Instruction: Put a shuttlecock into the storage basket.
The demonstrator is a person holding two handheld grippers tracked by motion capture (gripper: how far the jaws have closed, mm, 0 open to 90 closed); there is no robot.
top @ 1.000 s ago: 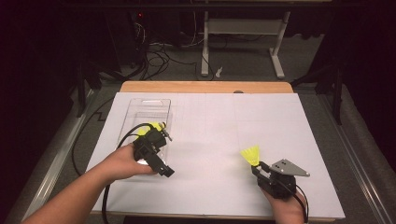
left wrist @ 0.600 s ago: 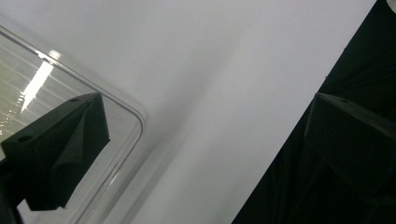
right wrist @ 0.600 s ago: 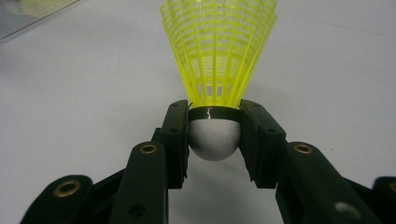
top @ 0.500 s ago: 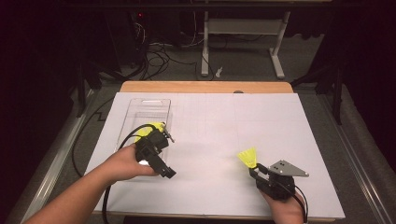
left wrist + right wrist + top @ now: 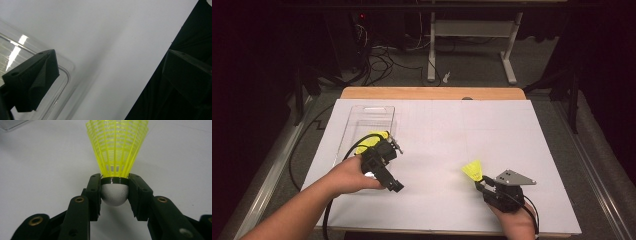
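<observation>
My right gripper (image 5: 482, 181) (image 5: 115, 192) is shut on a yellow shuttlecock (image 5: 472, 170) at the table's front right. Its pads clamp the white cork (image 5: 114, 195), and the yellow skirt (image 5: 117, 147) points away from the jaws, up and to the left in the high view. A clear plastic tray (image 5: 362, 116) lies at the left of the white table. A second yellow shuttlecock (image 5: 370, 140) lies at the tray's near end, partly hidden by my left gripper (image 5: 386, 149). The left gripper (image 5: 111, 52) is open with nothing between its jaws, beside the tray's rounded corner (image 5: 65, 73).
White paper (image 5: 462, 130) covers the tabletop, with a wooden strip (image 5: 432, 93) at the far edge. Black cables trail from both grippers over the front edge. Beyond the table are a dark floor, cables and a desk frame (image 5: 472, 30).
The shuttlecock in my right gripper has edged slightly to the left. The left hand and the tray have kept still.
</observation>
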